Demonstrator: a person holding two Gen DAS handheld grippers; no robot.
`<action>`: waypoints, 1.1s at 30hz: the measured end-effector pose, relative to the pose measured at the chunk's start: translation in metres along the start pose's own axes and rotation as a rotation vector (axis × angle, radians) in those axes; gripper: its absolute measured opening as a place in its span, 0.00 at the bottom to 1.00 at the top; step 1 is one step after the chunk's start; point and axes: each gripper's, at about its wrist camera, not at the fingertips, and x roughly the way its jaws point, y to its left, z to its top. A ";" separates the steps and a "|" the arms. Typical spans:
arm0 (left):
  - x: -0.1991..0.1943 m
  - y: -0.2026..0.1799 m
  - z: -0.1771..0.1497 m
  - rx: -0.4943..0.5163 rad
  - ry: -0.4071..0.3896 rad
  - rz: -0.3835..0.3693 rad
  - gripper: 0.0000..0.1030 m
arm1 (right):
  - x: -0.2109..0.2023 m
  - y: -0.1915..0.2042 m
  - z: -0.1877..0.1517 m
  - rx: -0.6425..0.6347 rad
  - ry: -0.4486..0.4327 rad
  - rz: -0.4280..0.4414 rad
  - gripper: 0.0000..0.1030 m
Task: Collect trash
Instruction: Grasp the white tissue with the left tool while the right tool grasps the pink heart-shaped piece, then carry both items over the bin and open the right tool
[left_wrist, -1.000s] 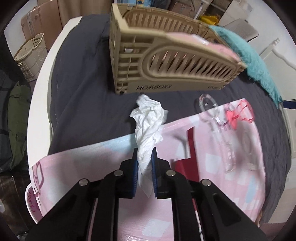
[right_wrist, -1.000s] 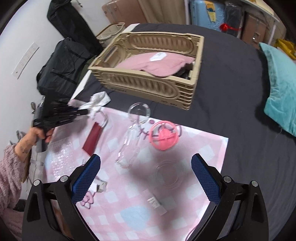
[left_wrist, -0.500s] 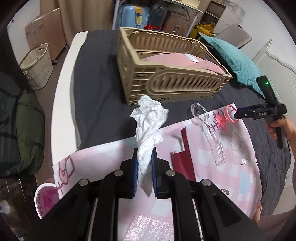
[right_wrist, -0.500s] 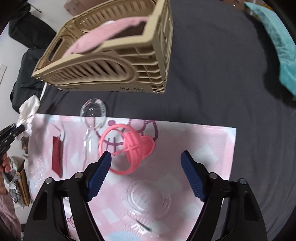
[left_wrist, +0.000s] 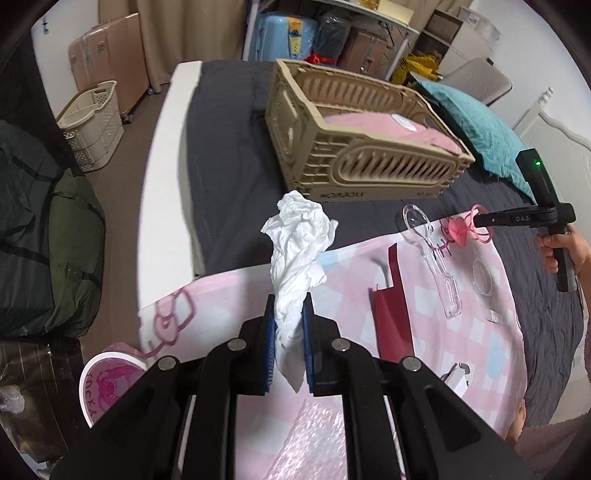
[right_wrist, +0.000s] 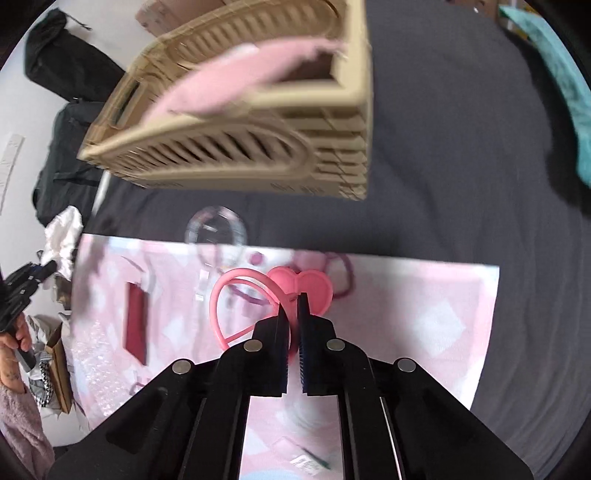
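The left gripper (left_wrist: 289, 321) has its jaws clamped on a crumpled white tissue (left_wrist: 298, 243), held above a pink checked mat (left_wrist: 458, 350) on a dark bed (left_wrist: 225, 158). The right gripper (right_wrist: 291, 306) has just closed its jaws on a pink heart-shaped plastic toy (right_wrist: 301, 282) lying on the mat, near a beige crate (right_wrist: 258, 147).

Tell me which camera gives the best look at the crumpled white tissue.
The left wrist view: the crumpled white tissue fills the centre, pinched between the left gripper's pads, folds sharp. The right wrist view shows it only small and blurred at the far left edge, partly cut off by the left gripper.
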 end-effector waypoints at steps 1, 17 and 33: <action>-0.005 0.004 -0.001 -0.008 -0.005 0.001 0.12 | -0.007 0.012 0.002 -0.018 -0.019 0.013 0.04; -0.126 0.169 -0.123 -0.323 -0.108 0.165 0.12 | 0.049 0.352 0.027 -0.504 0.052 0.284 0.04; -0.132 0.292 -0.252 -0.551 -0.096 0.187 0.12 | 0.245 0.555 -0.042 -0.706 0.284 0.166 0.04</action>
